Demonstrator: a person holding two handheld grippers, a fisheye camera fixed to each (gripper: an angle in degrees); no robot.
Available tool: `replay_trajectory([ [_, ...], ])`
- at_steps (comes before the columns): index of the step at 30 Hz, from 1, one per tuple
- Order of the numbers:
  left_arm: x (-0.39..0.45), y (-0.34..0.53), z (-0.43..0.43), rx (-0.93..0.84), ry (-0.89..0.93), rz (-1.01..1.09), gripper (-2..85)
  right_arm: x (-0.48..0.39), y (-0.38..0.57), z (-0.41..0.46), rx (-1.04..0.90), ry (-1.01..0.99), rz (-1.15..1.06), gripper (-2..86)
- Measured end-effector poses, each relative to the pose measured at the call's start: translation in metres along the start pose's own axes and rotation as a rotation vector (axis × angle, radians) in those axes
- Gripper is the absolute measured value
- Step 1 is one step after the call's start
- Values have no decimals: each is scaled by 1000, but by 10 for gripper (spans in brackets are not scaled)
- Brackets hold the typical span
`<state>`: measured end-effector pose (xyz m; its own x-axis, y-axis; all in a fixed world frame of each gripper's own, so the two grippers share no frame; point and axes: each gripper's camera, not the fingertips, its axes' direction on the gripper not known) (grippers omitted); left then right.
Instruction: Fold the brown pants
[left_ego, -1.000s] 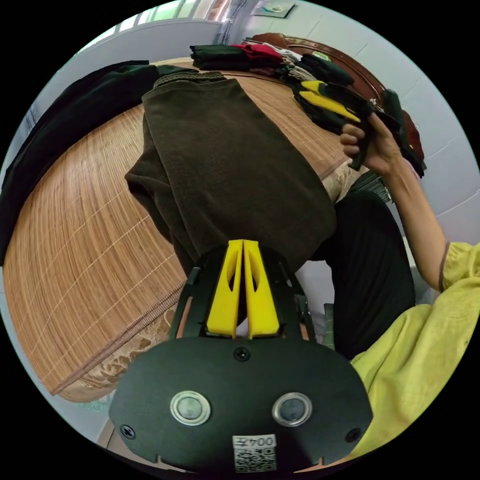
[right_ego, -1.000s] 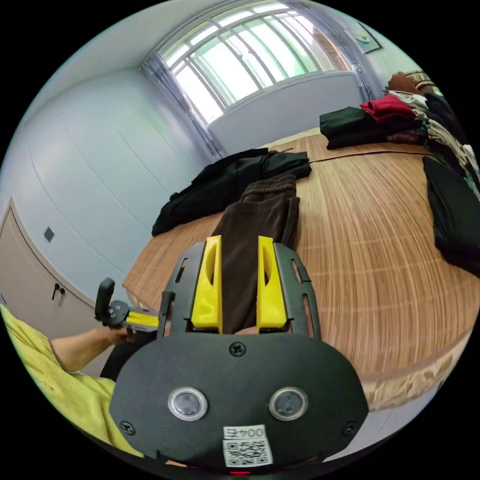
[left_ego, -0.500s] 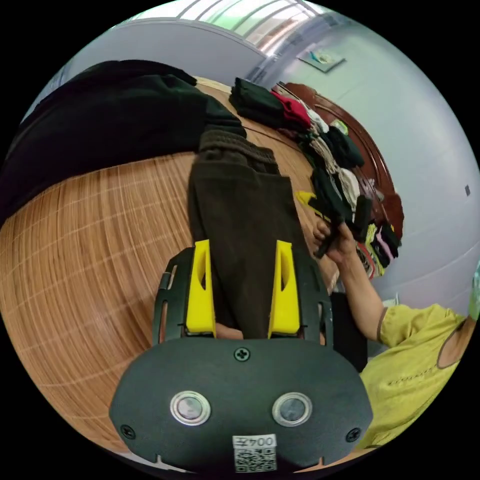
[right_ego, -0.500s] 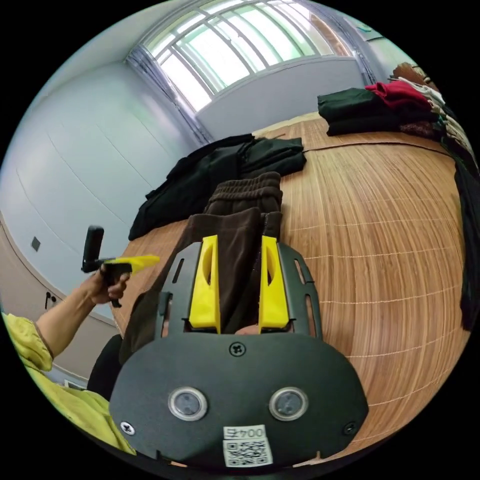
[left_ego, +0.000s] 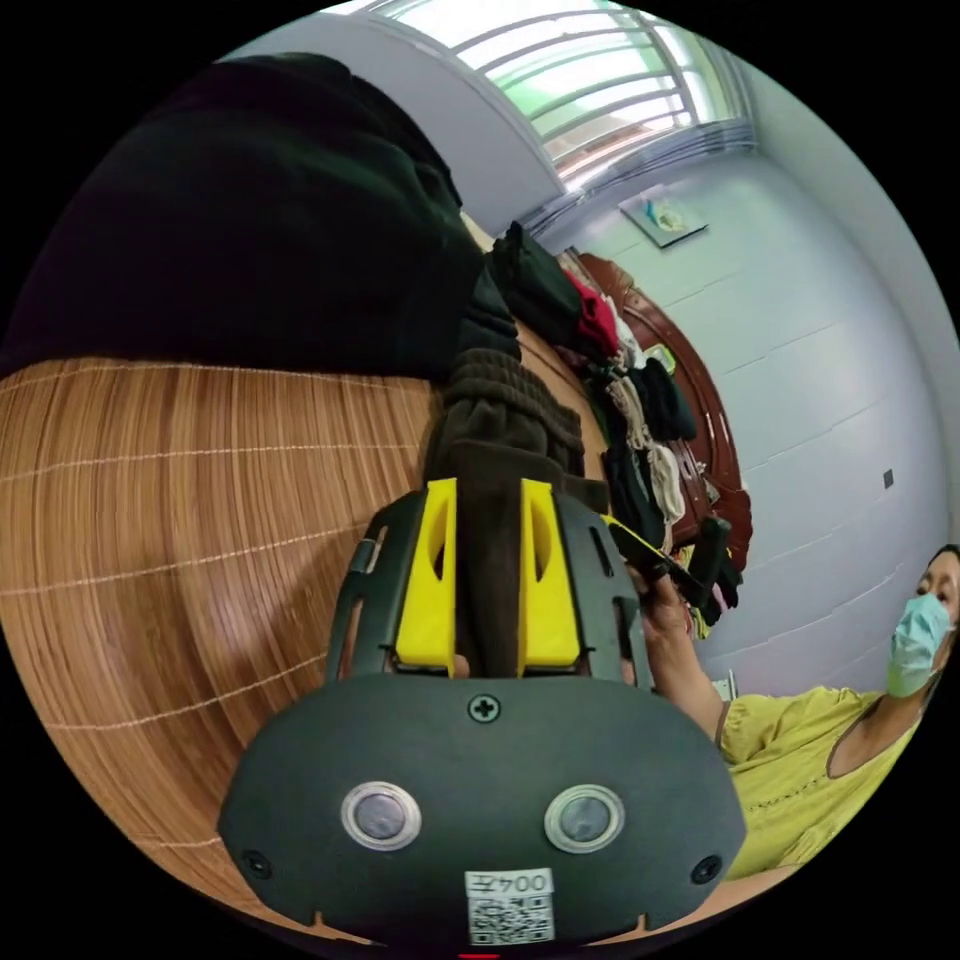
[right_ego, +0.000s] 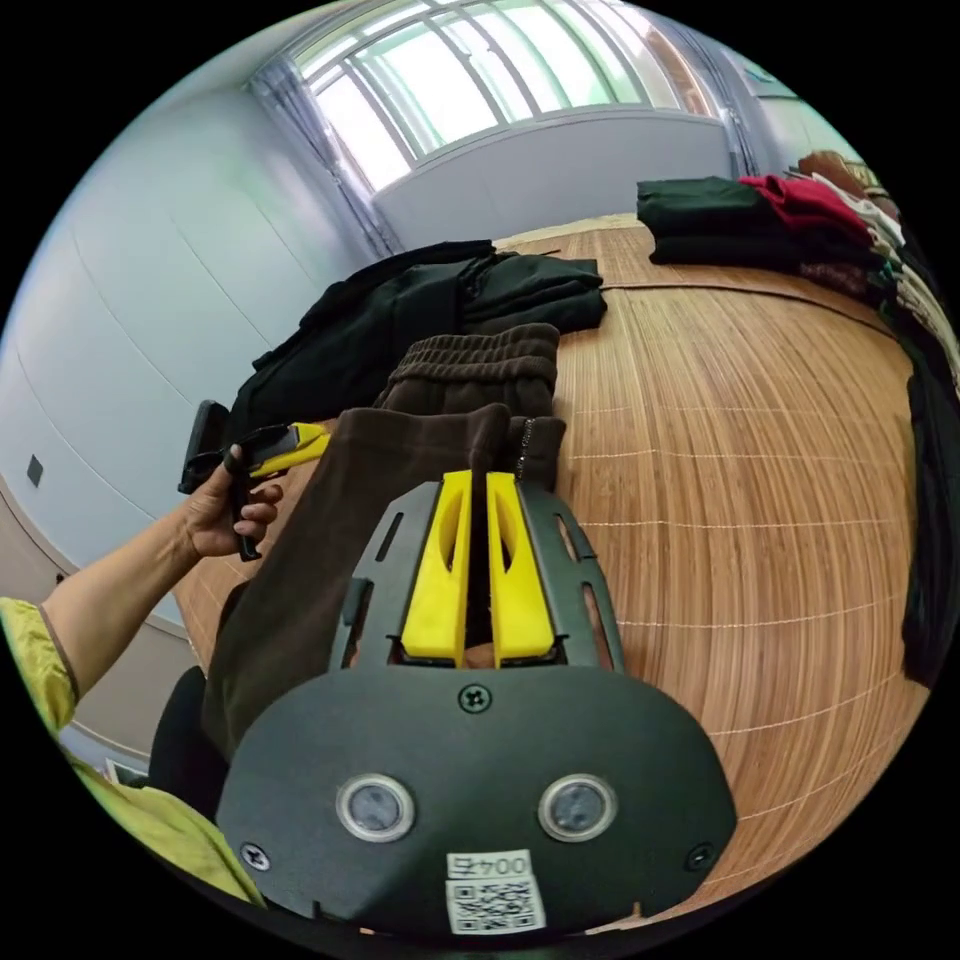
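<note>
**Desk:** Where are the pants (right_ego: 300, 580) in this one?

**Photographer:** On the mat (right_ego: 750, 480), half lifted. The waistband (right_ego: 480, 360) lies flat at the far end, touching a heap of black clothes (right_ego: 400, 310). The leg end is held up off the mat, just short of the waistband, and the slack hangs down towards the person.

**Desk:** And the tongs?

**Photographer:** The left tongs (left_ego: 487, 490) stand narrow, with a band of brown cloth packed between the jaws. The right tongs (right_ego: 478, 480) are almost closed, only a thin dark slit between them, and they appear to pinch the leg end at its edge. In the right gripper view a hand (right_ego: 215, 510) holds the left tongs at the other corner of that same edge.

**Desk:** So which step is it?

**Photographer:** By my reading, the half-fold: leg ends brought over to meet the waist.

**Desk:** What does the next move need?

**Photographer:** Probably both corners lowered level onto the waistband, edges squared, before either pair lets go. If one drops early, the top layer will likely skew.
</note>
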<state>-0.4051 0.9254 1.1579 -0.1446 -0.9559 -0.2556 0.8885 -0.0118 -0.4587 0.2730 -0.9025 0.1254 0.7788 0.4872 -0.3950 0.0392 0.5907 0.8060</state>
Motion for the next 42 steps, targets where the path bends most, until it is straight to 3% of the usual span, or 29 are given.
replay_trajectory([
  [15, 14, 9, -1, 104, -70, 150, 18, -31, 1, -15, 124, 62, -140, 14],
  [21, 51, 0, -18, 192, -8, 231, 18, -24, -3, -43, 210, 77, -136, 18],
  [28, 42, -9, 20, 109, -112, 167, 37, 20, -10, -3, 17, 126, 46, 51],
  [34, 57, -8, 6, 140, -218, 237, 83, 36, -9, -13, 140, 100, 83, 129],
  [37, 50, -17, 11, 68, -171, 228, 101, 60, -8, -7, 144, -50, 194, 160],
  [42, 60, -30, 28, 9, -157, 249, 113, 71, -10, 9, 82, -123, 219, 111],
])
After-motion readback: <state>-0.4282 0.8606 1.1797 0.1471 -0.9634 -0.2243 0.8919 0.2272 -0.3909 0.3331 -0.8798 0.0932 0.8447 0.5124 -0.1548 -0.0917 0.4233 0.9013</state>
